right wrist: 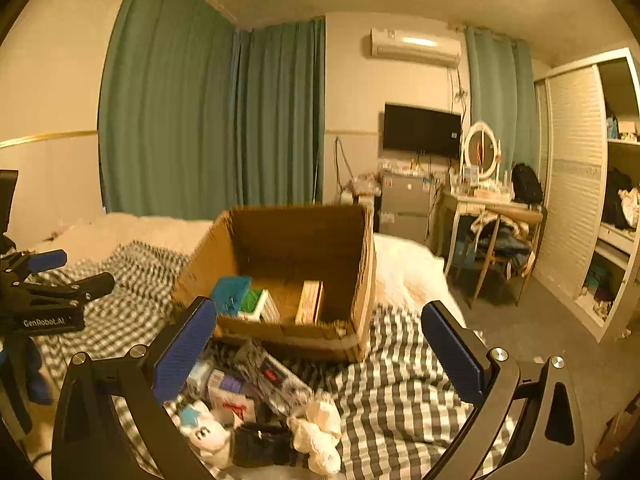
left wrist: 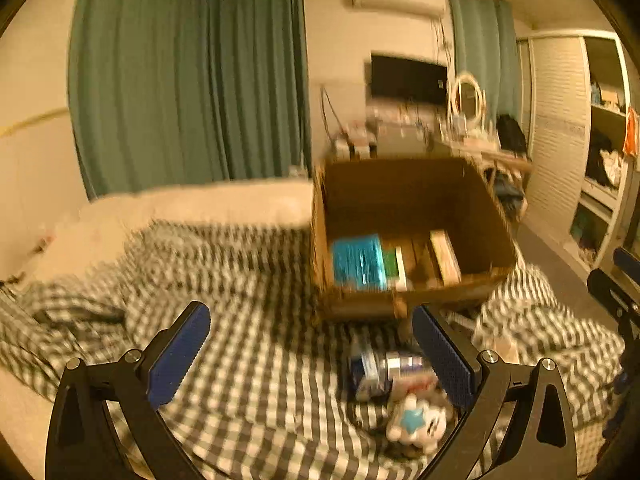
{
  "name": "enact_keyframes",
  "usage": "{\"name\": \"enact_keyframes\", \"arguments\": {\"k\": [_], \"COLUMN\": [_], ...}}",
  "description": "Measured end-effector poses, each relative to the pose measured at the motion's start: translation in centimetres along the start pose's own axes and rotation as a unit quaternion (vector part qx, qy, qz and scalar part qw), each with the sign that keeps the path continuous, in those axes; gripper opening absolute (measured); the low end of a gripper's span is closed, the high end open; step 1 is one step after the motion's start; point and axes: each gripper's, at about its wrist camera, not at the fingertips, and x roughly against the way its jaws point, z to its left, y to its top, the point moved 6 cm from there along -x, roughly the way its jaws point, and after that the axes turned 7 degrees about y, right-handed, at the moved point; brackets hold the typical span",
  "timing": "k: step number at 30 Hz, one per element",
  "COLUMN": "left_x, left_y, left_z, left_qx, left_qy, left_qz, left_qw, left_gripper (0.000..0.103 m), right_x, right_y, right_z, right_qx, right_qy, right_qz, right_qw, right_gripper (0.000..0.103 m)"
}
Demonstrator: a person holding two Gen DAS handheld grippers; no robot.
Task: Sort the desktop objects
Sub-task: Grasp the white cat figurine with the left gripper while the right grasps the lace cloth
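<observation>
An open cardboard box (left wrist: pixel 412 196) (right wrist: pixel 360 280) sits on a checked bedspread (left wrist: pixel 248 360). Inside lie a blue packet (left wrist: pixel 358 262) (right wrist: pixel 230 294), a green-and-white box (right wrist: pixel 256 302) and a tan box (left wrist: pixel 445 256) (right wrist: pixel 309 302). In front of it lies a pile: a silver can (left wrist: pixel 400 362), a white plush toy with a blue star (left wrist: pixel 416 420) (right wrist: pixel 200 428), a red-marked carton (right wrist: pixel 234 400), crumpled white tissue (right wrist: pixel 318 432) and a black object (right wrist: pixel 260 444). My left gripper (left wrist: pixel 312 352) is open above the bedspread, left of the pile. My right gripper (right wrist: pixel 320 348) is open over the pile, empty.
A white pillow (left wrist: pixel 192 208) lies behind the box. Teal curtains (right wrist: pixel 208 120), a wall television (right wrist: pixel 422 130), a dressing table with a round mirror (right wrist: pixel 482 152) and a chair stand beyond the bed. Shelves (right wrist: pixel 616 200) line the right wall. The left view is motion-blurred.
</observation>
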Motion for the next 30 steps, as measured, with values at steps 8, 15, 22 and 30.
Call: {"name": "enact_keyframes", "arguments": {"k": [8,15,22,30], "left_x": [-3.9,-6.9,-8.1,-8.9], "left_y": [-5.1,-9.1,-11.1,-13.1], "left_z": [-4.5,-7.6,-9.0,-11.1], "left_qx": [-0.031,-0.035,-0.040,-0.049], "left_qy": [-0.053,-0.100,-0.129,-0.167], "left_qz": [0.095,0.168,0.202,0.229], "left_qw": [0.9936,0.9801,0.9700,0.9578], "left_gripper": [0.103,0.100,0.090,0.064], "right_x": [-4.7,-8.0,-9.8,-11.8], "right_y": [-5.1,-9.6,-12.5,-15.0], "right_z": [-1.2,-3.6,-3.9,-3.1], "right_qx": [-0.004,-0.043,-0.056,-0.041], "right_qy": [0.009,0.008,0.023,0.026], "right_qz": [0.094,0.185,0.238,0.283], "right_qw": [0.995,0.982,0.969,0.958], "right_gripper": [0.103,0.097,0.092,0.086]}}
